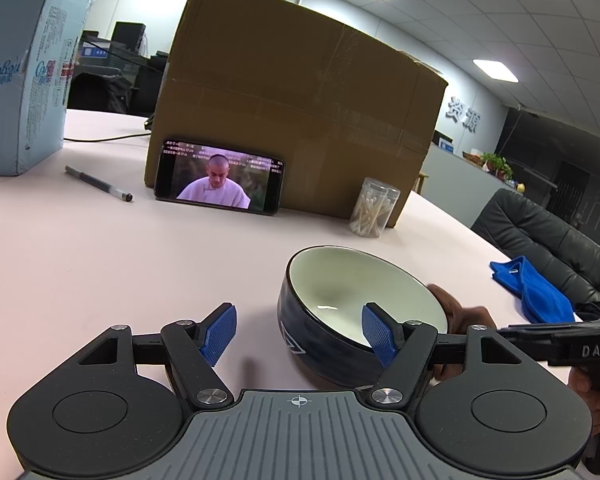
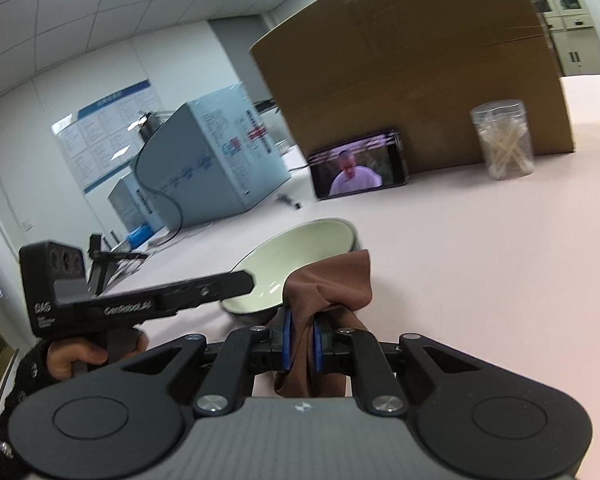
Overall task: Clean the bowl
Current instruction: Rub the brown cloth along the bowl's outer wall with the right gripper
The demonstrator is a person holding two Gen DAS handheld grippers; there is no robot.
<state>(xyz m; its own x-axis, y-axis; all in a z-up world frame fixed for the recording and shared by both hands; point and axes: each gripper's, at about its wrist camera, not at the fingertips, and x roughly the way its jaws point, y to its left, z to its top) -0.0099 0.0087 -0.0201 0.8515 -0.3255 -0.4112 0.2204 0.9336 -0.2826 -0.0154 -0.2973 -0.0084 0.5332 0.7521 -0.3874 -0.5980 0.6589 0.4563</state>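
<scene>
One bowl [image 1: 364, 312], one brown cloth [image 2: 332, 284] clamped in the right gripper [image 2: 300, 344], left gripper [image 1: 300, 332] wide open.

One bowl [image 1: 360, 304], two cloths [image 1: 534, 290] [image 2: 332, 280], one phone [image 1: 220, 178], one pen [image 1: 98, 183], one cardboard box [image 1: 296, 96].

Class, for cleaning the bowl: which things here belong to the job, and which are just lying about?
Job: bowl, brown cloth, right gripper, left gripper.
Lying about: phone, pen, cotton swab jar, cardboard box, blue cloth.
</scene>
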